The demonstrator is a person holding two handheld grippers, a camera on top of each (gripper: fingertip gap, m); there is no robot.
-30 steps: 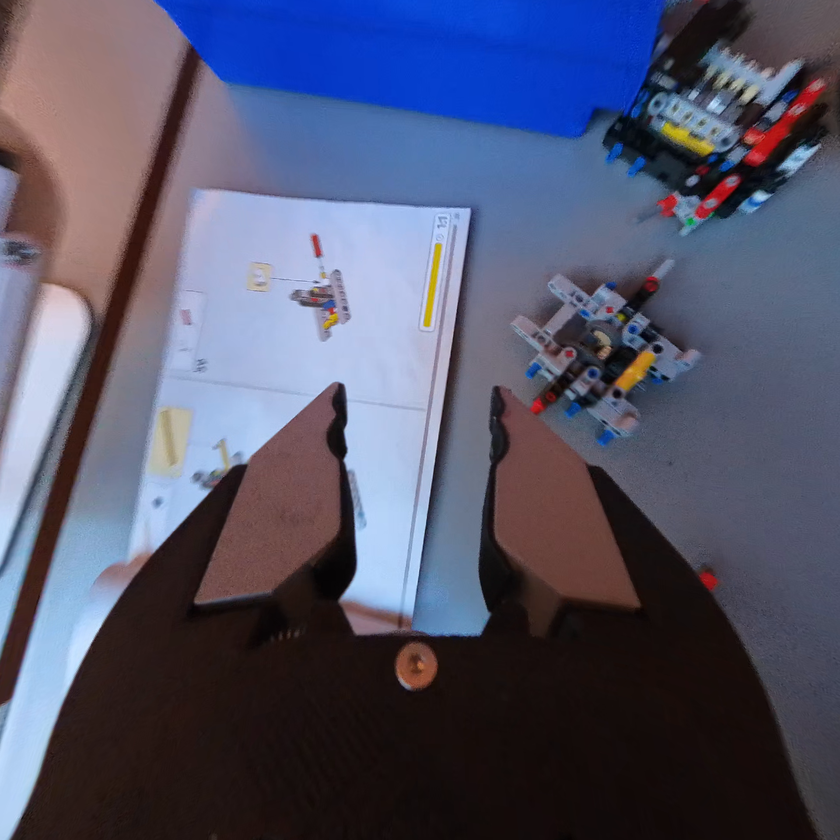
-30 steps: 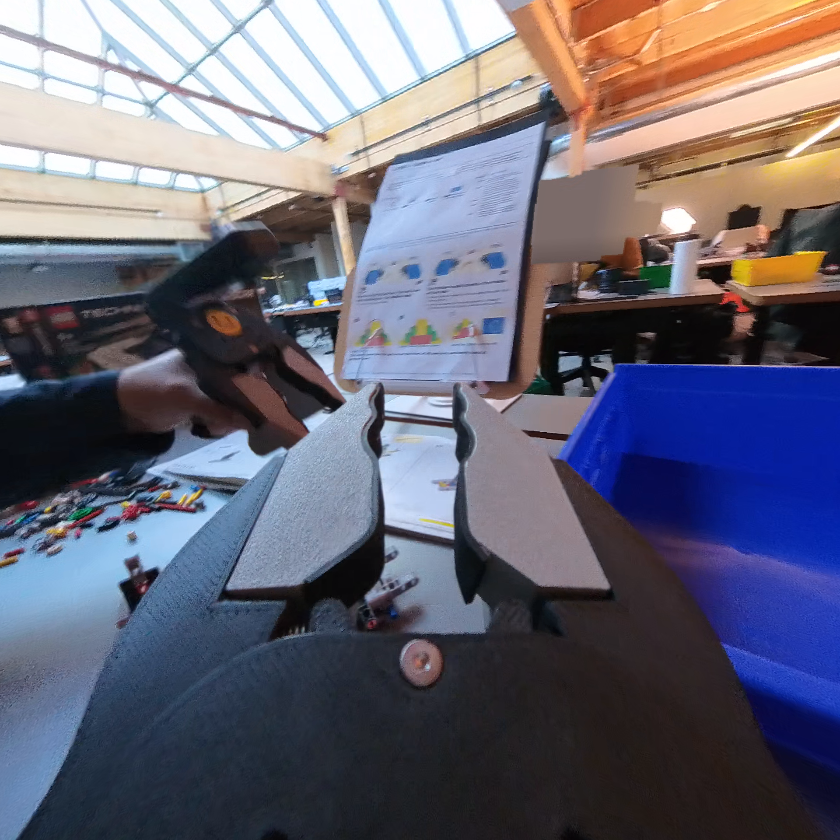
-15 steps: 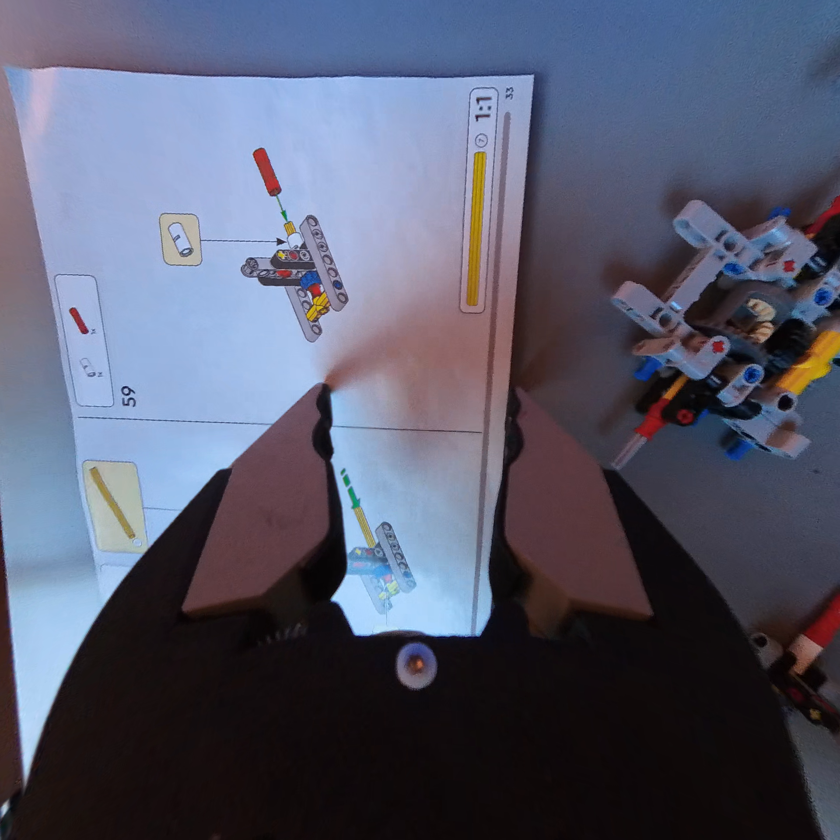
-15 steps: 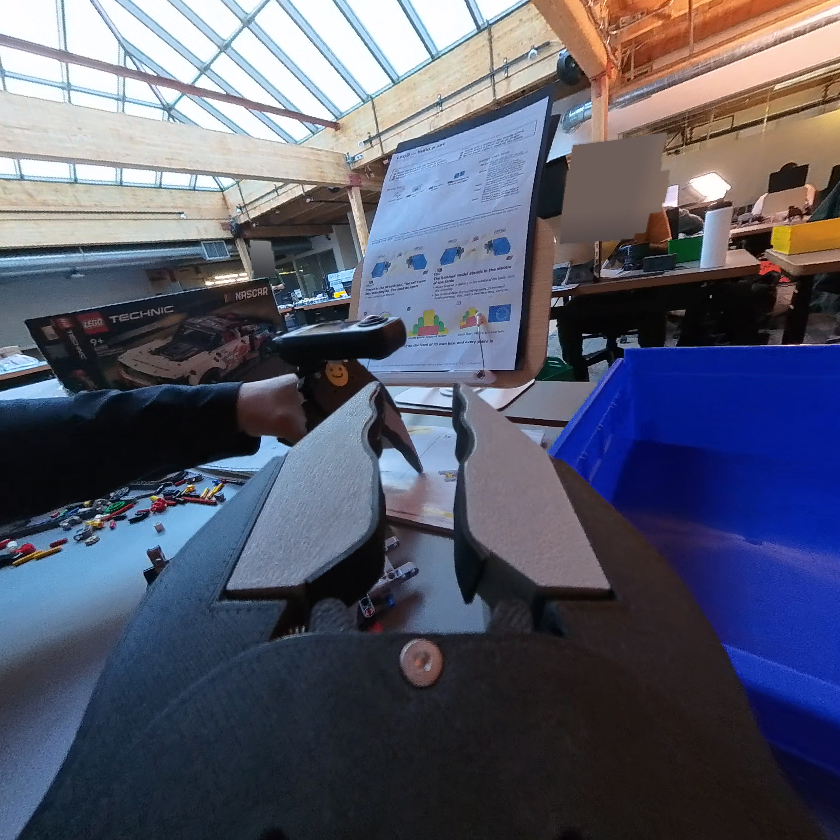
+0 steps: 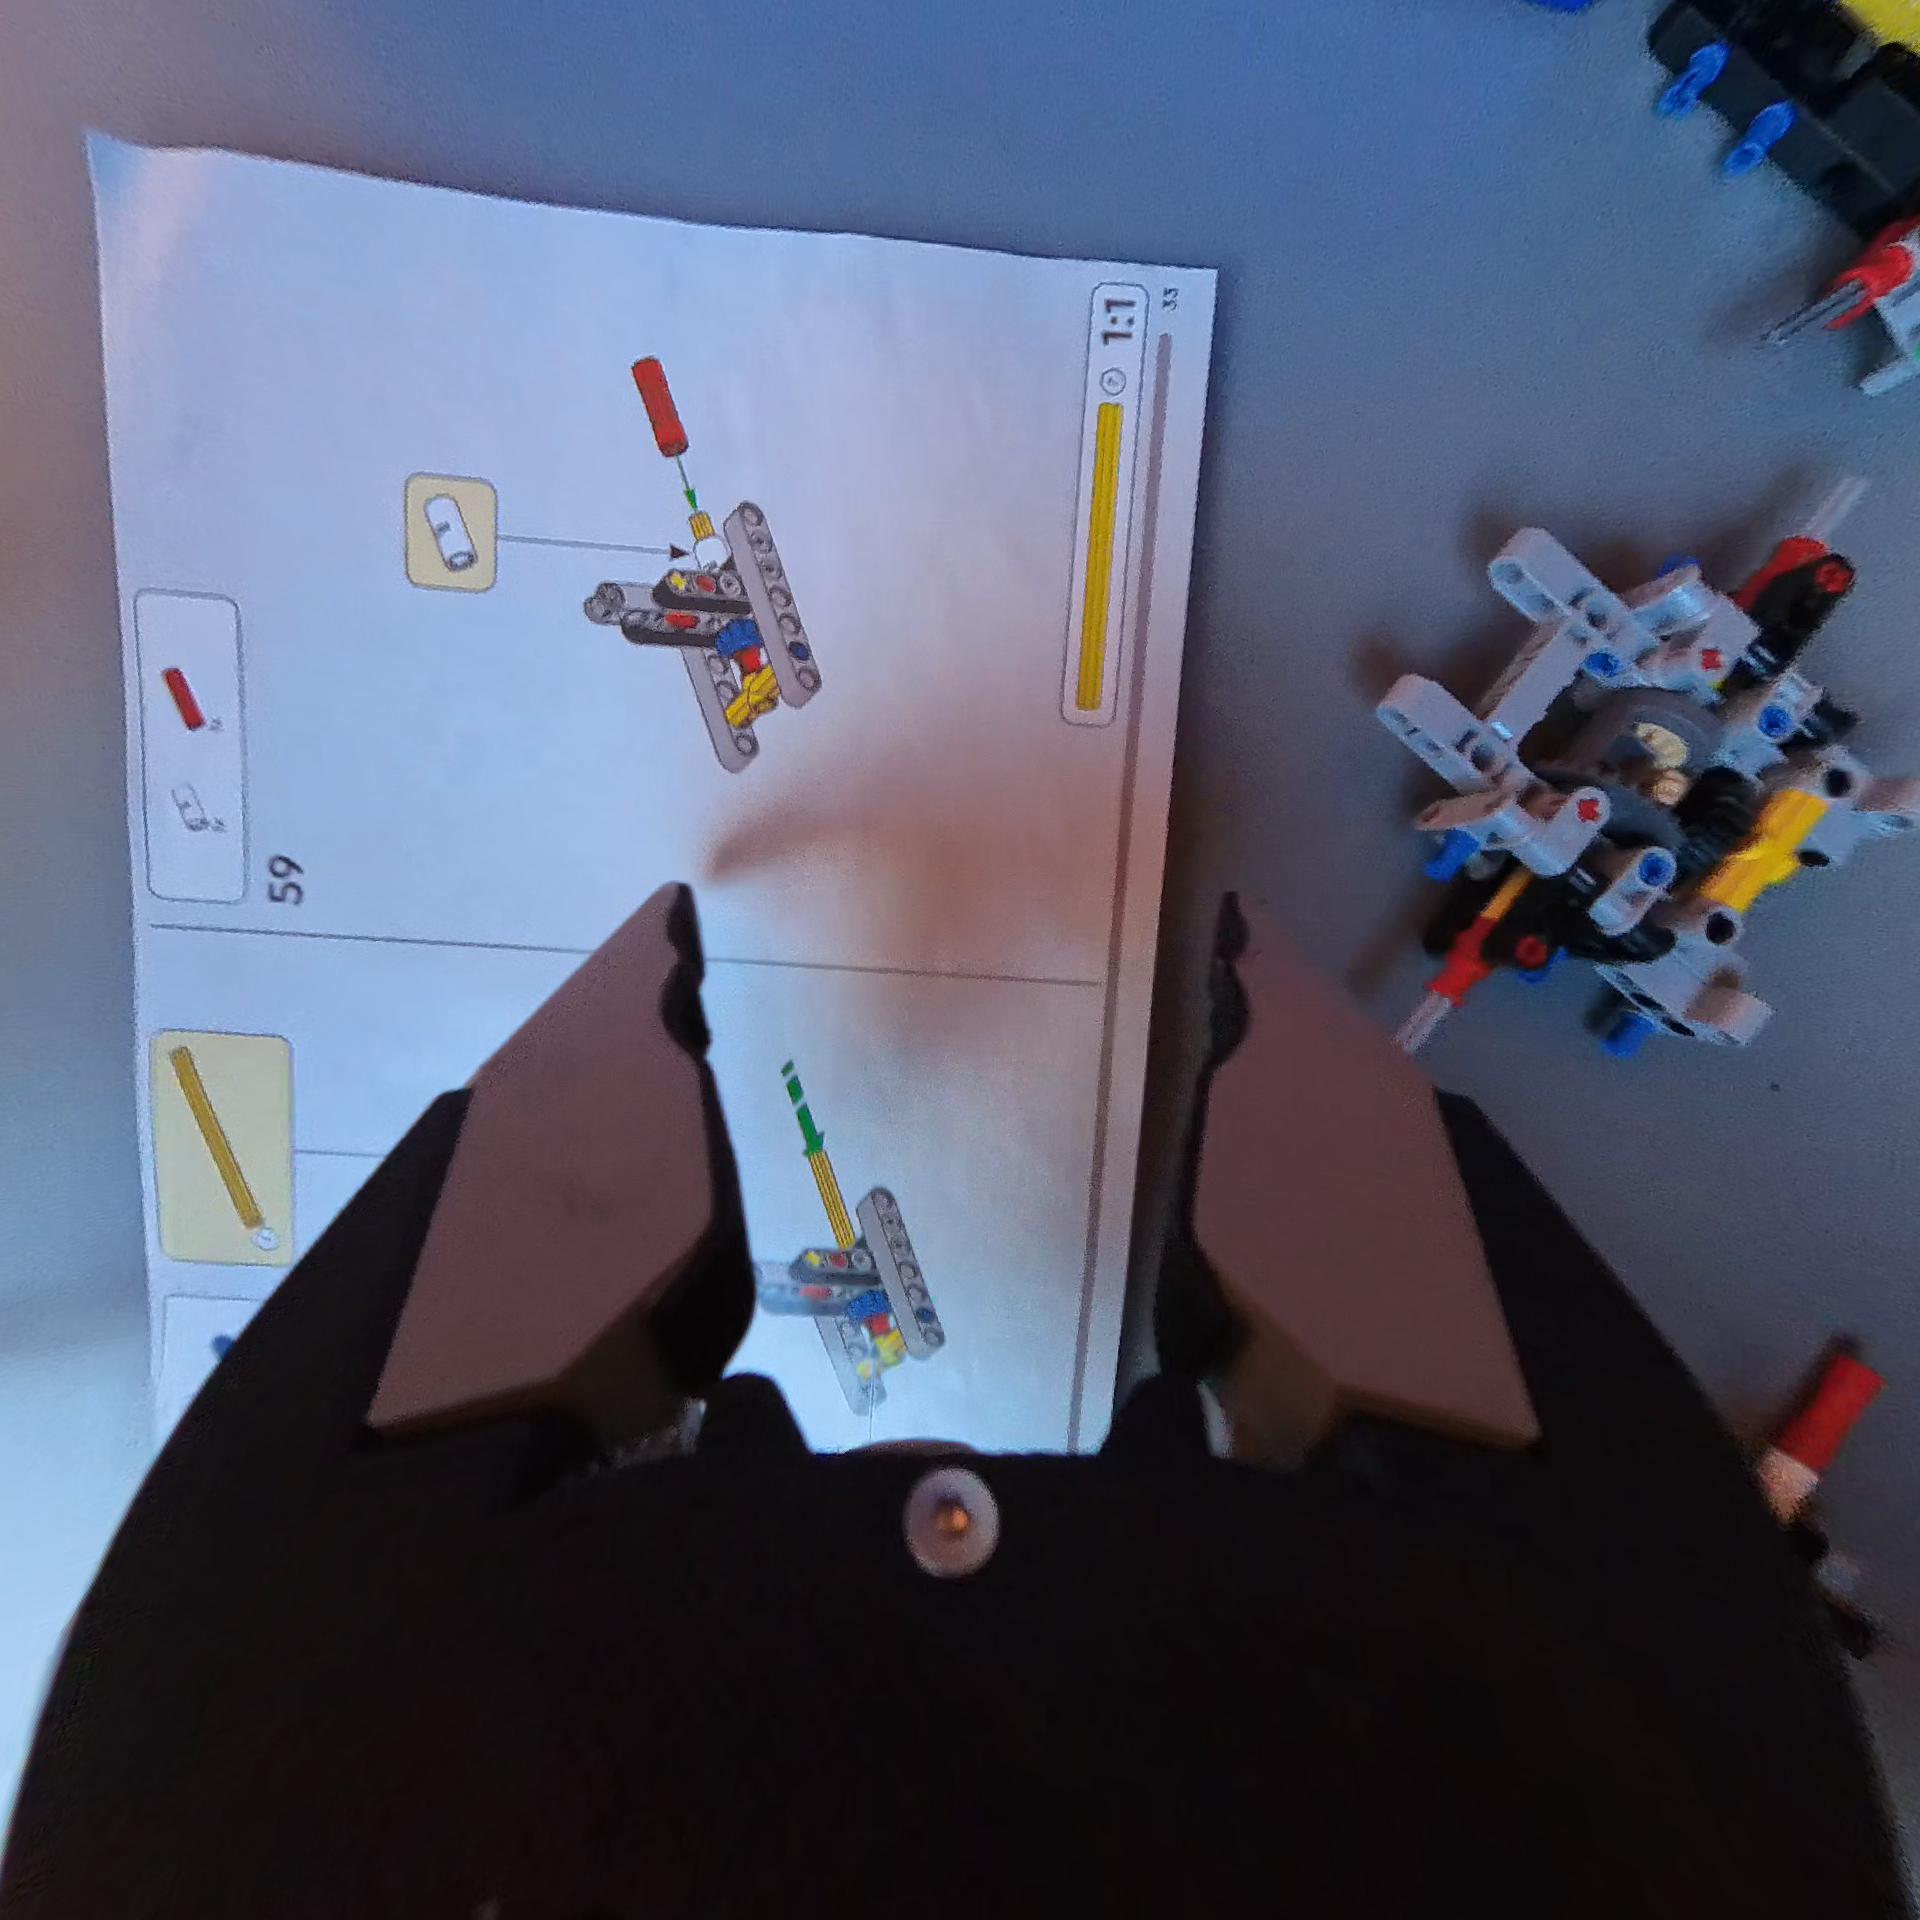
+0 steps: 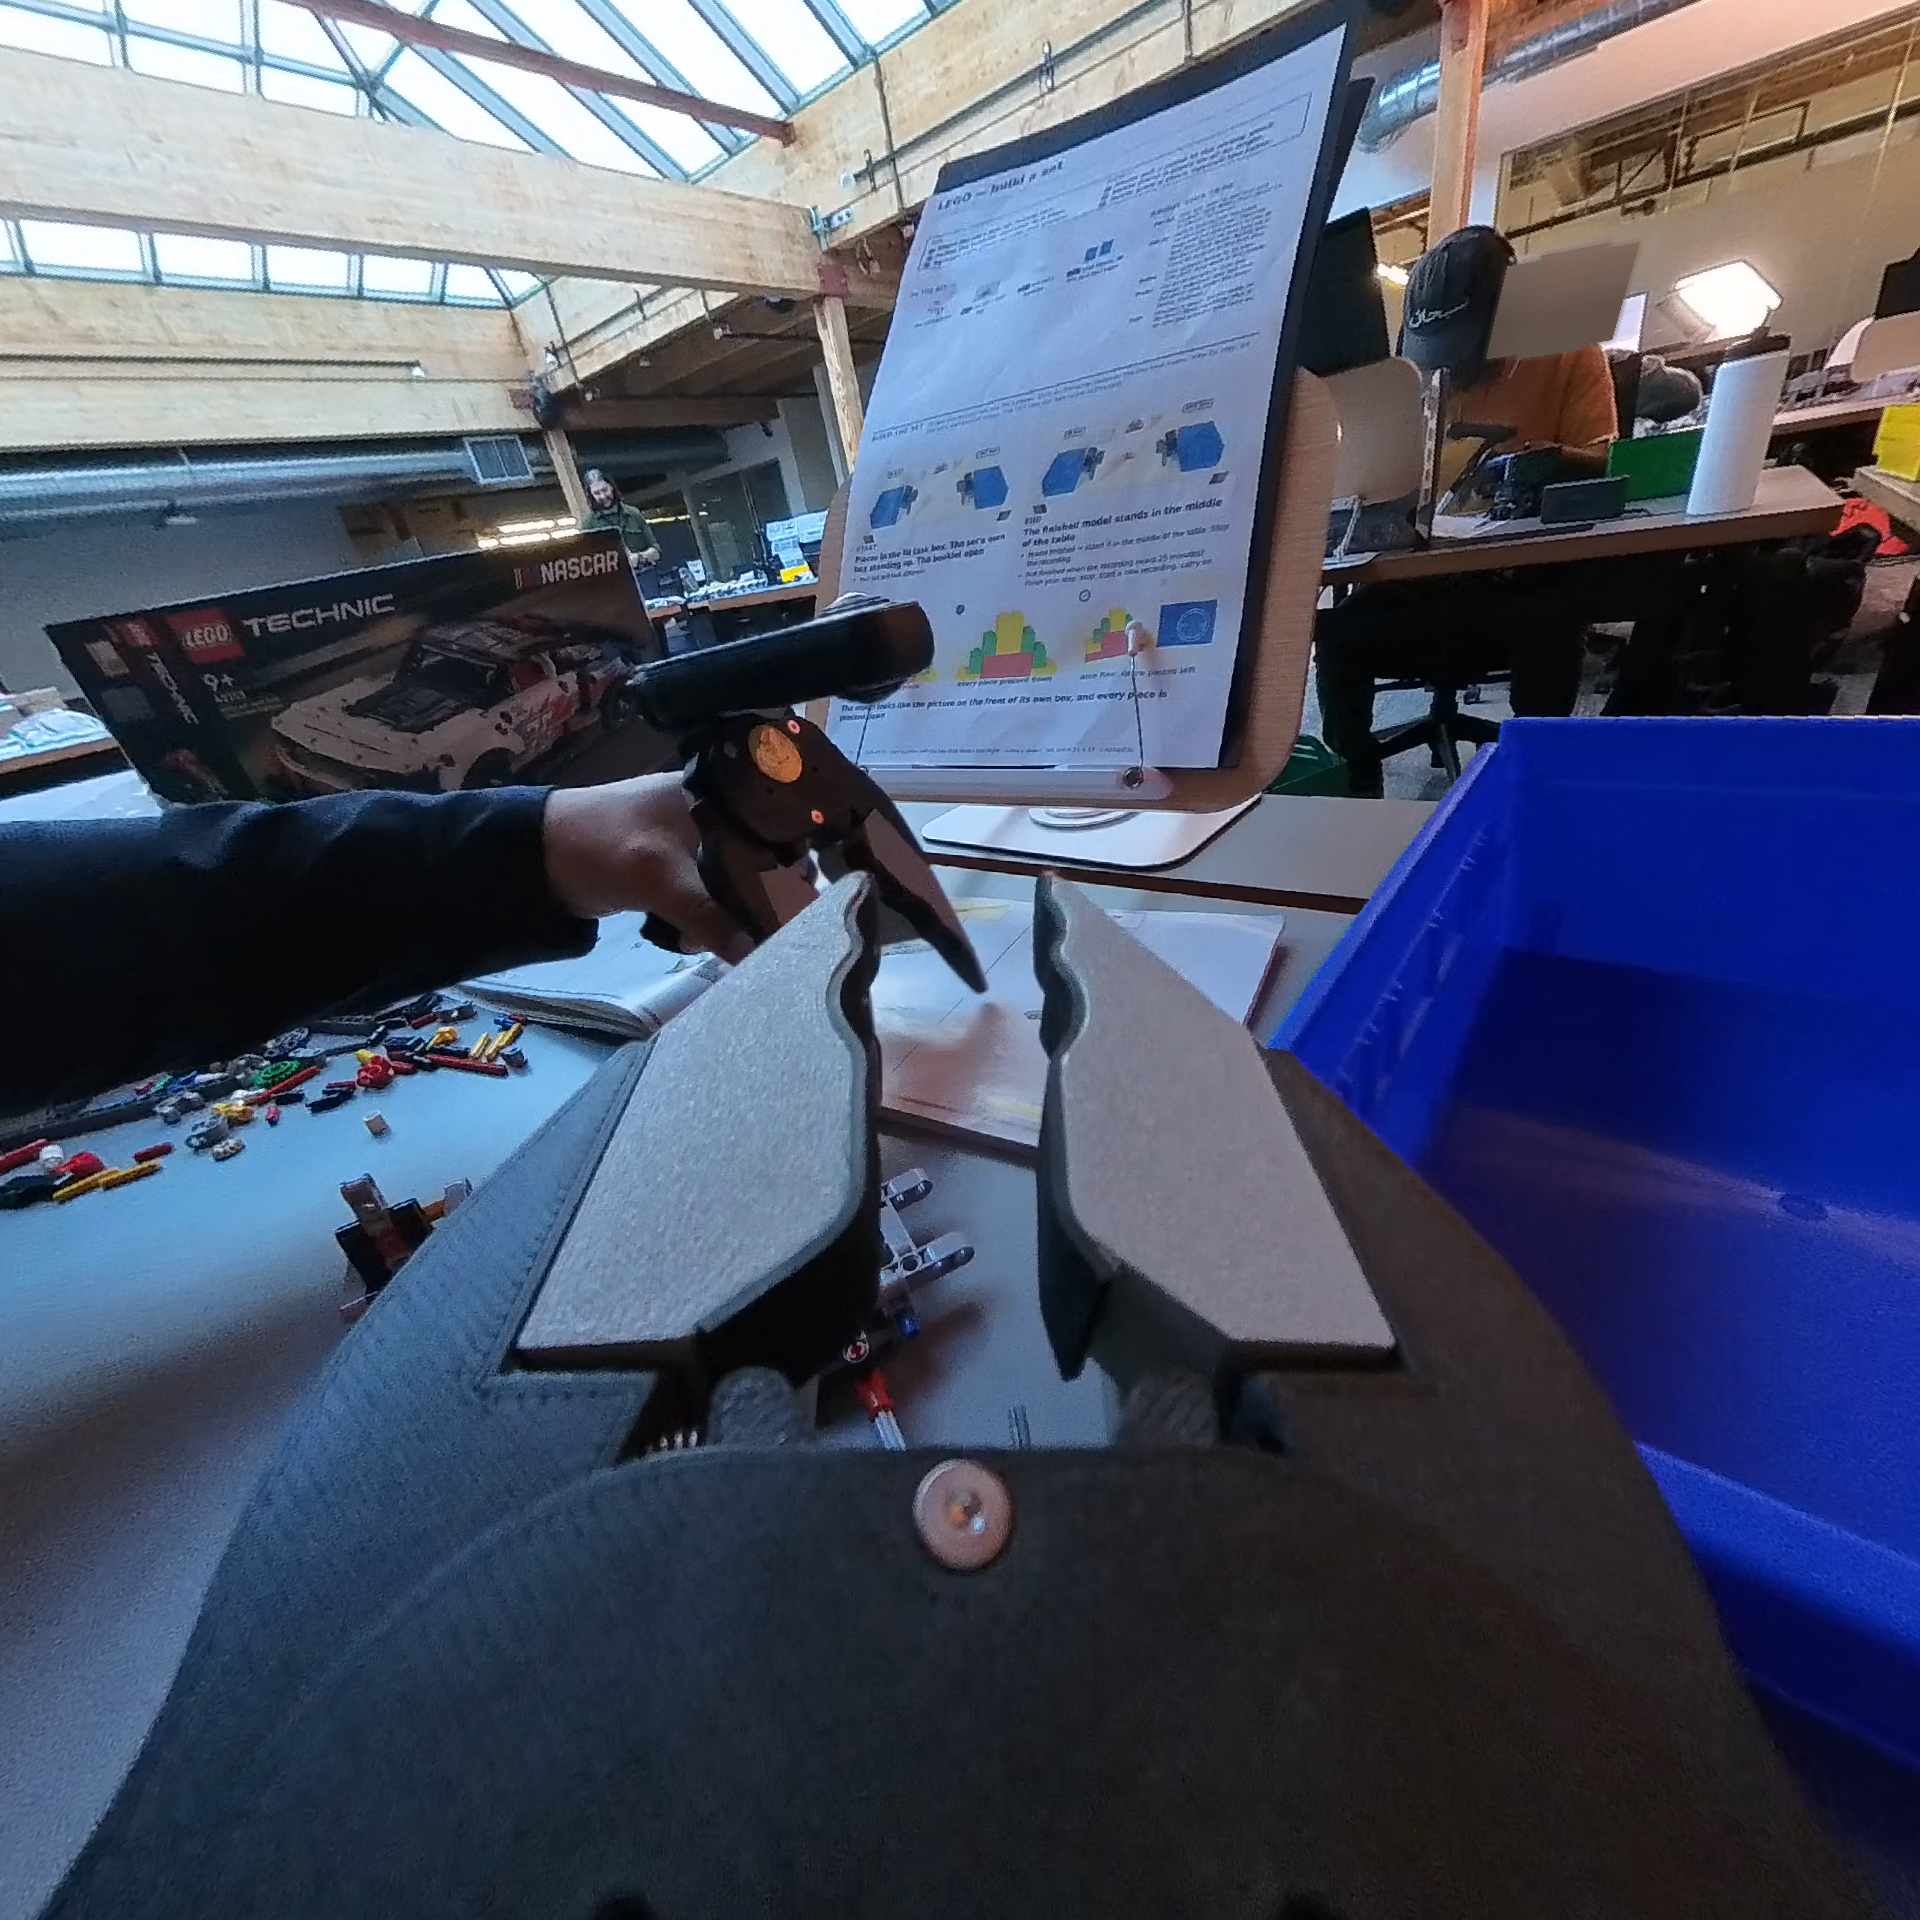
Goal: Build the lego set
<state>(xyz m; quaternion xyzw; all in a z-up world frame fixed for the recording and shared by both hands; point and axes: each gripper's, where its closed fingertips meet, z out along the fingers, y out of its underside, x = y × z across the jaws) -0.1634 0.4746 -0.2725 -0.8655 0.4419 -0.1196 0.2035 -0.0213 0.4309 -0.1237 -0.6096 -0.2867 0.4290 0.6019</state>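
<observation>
My left gripper [image 5: 956, 925] is open wide and empty. It hovers over the right part of a white instruction booklet page [image 5: 520, 727] that lies on the grey table. A small grey, black, yellow and red brick assembly [image 5: 1631, 810] lies on the table to the right of the page. The right wrist view shows the left gripper [image 6: 883, 914] held by a hand, pointing down over the booklet [image 6: 987, 1039]. My right gripper [image 6: 951, 935] is open with nothing between its fingers, raised above the table next to a blue bin [image 6: 1662, 1091].
A larger black brick assembly [image 5: 1818, 135] lies at the far right. A red piece [image 5: 1829, 1403] lies at the right edge. Loose bricks [image 6: 260, 1091] are scattered at the left. A set box [image 6: 364, 675] and a sheet on a stand [image 6: 1091, 468] rise behind. People sit at far desks. About 20 centimeters separates my left fingertips from my right.
My left gripper has swung over the booklet page and come closer to it, and its jaws have opened wider. My right gripper has stayed nearly still with the same opening.
</observation>
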